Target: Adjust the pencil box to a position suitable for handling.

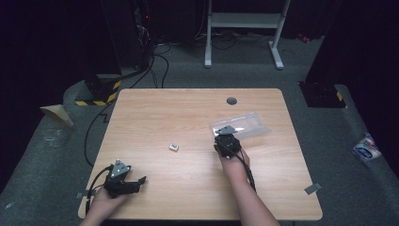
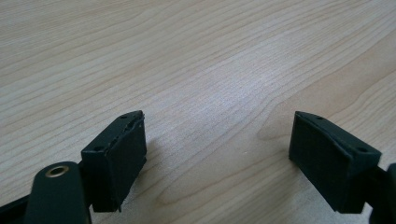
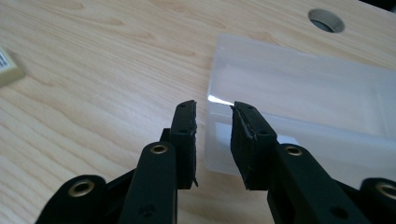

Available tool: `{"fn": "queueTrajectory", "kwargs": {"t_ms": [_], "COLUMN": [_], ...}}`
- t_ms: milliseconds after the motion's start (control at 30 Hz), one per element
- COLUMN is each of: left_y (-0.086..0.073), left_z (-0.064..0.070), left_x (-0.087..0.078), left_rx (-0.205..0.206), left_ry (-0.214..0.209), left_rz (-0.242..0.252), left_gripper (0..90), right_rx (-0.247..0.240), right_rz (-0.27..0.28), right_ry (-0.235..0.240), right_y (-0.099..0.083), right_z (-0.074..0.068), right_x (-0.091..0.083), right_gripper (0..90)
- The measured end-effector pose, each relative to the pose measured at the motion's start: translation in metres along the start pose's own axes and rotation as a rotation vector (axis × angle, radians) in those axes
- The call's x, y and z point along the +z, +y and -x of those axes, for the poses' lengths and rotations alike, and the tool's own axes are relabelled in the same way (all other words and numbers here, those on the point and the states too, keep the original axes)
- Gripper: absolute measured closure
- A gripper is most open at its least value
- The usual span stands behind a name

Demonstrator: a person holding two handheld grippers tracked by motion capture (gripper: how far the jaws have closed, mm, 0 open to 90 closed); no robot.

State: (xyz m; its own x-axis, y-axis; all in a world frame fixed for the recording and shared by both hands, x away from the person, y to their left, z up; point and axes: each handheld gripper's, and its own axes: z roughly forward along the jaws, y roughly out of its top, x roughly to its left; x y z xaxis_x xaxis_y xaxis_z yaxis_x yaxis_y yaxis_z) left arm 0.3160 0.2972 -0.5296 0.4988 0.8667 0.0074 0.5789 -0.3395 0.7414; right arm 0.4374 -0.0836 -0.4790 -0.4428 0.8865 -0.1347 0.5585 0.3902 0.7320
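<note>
The right gripper (image 3: 214,108), a black two-jaw tool held in the person's right hand (image 1: 234,162), stands at the near edge of a clear, flat, rectangular plastic bag (image 3: 299,102). Its jaws are nearly together, with only a narrow gap between them, and the bag's glossy near edge lies right at that gap; whether the pads actually pinch the film cannot be told. The pads (image 3: 184,140) are matte black blocks with slightly rough, worn edges, bolted to smooth arms with brass-coloured rivets.

The bag is thin, see-through film with a soft sheen, and the wood grain shows faintly through it. In the high view the bag (image 1: 244,123) stretches away from the right gripper (image 1: 227,136) to that gripper's front and right, its long axis running across the table and tilted slightly, the far right end a little farther off. Beyond the bag, ahead of the jaws, is a round grey cable hole (image 3: 326,20) in the light wooden table (image 1: 188,113), whose top is pale, smooth laminate with fine wavy grain.

To the left of the right gripper, apart from it, lies a small cream-white square block (image 1: 174,147) with a label on top; its corner shows at the left edge of the right gripper view (image 3: 8,70).

The left gripper (image 2: 217,140) has its jaws wide apart over bare wood, nothing between them. In the high view it (image 1: 123,181) rests low near the table's near edge in the person's left hand (image 1: 106,200).
</note>
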Motion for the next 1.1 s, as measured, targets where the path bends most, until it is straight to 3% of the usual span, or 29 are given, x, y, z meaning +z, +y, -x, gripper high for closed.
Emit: {"fn": "queueTrajectory", "kwargs": {"t_ms": [333,567,667,867,1100], "left_y": [0.000,0.000,0.000,0.000,0.000], "left_z": [0.000,0.001,0.001,0.001,0.001], "left_x": [0.000,0.000,0.000,0.000,0.000], "left_rx": [-0.007,-0.012,-0.013,-0.013,-0.015], "left_ry": [-0.001,0.001,0.003,0.008,0.007], "left_rz": [0.001,0.002,0.002,0.003,0.004], "left_gripper": [19.5,20.0,20.1,20.7,20.8], "right_rx": [0.047,0.067,0.070,0.096,0.134], "right_rz": [0.039,0.080,0.077,0.015,-0.067], "right_ry": [-0.042,-0.046,-0.039,0.008,-0.004], "right_y": [-0.031,-0.035,-0.035,-0.046,-0.062], "right_z": [0.036,0.046,0.045,0.042,0.047], "right_x": [-0.035,-0.053,-0.053,-0.032,-0.015], "right_gripper": [67.5,66.2,65.1,59.1,60.9]}}
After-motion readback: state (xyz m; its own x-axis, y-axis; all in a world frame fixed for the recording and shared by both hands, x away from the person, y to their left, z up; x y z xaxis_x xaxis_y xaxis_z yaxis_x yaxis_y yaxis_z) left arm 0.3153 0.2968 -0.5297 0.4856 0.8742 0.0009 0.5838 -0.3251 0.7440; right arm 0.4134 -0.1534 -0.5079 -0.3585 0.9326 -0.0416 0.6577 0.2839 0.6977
